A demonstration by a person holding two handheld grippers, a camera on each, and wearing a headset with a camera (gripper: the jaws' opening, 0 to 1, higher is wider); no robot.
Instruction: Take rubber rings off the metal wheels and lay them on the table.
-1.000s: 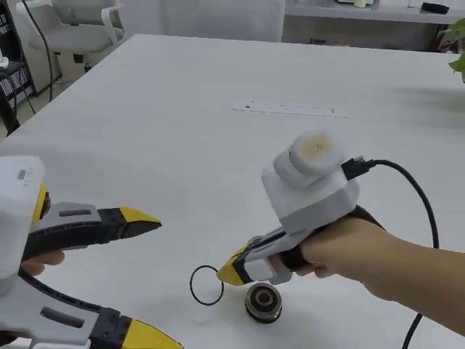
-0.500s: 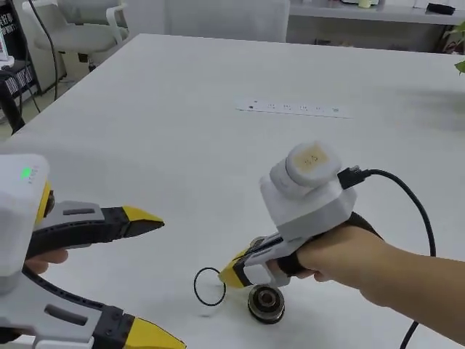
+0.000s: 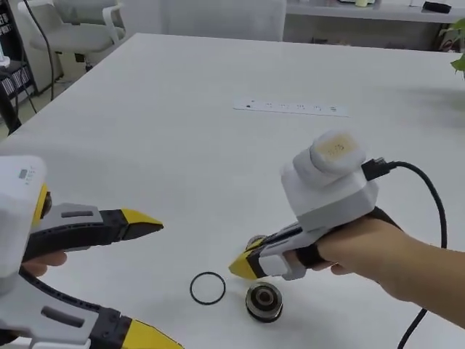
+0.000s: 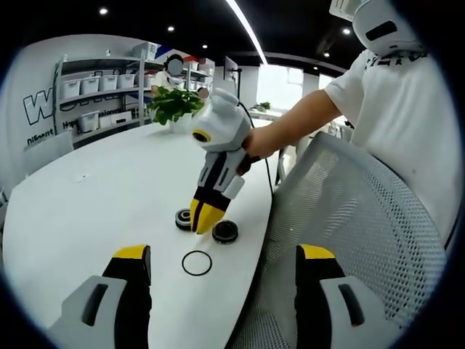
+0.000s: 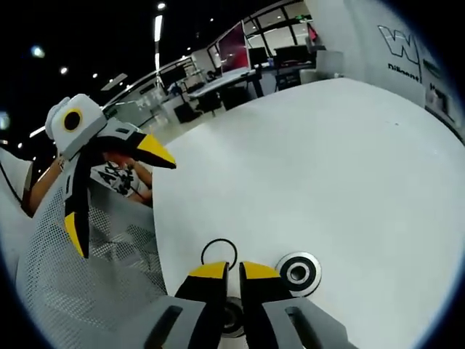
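Observation:
A thin black rubber ring [image 3: 208, 288] lies flat on the white table [image 3: 218, 160], free of both grippers. Just right of it stands a metal wheel [image 3: 263, 302]. A second wheel [image 3: 254, 241] peeks out behind my right gripper [image 3: 243, 267], which hovers shut and holds nothing, its yellow tips just above and right of the ring. In the right gripper view the ring [image 5: 219, 251] lies just ahead of the tips [image 5: 234, 270], with one wheel [image 5: 298, 271] to the right. My left gripper [image 3: 152, 280] is wide open to the left of the ring [image 4: 197, 263].
A white power strip [image 3: 290, 108] lies farther back on the table. A black cable [image 3: 421, 203] trails from the right gripper. An office chair [image 3: 80, 29] stands beyond the far left corner. The table's near edge runs close to the ring.
The right gripper has let go of the ring and drawn back up and to the right. The ring now lies flat on the table. The left gripper has stayed put.

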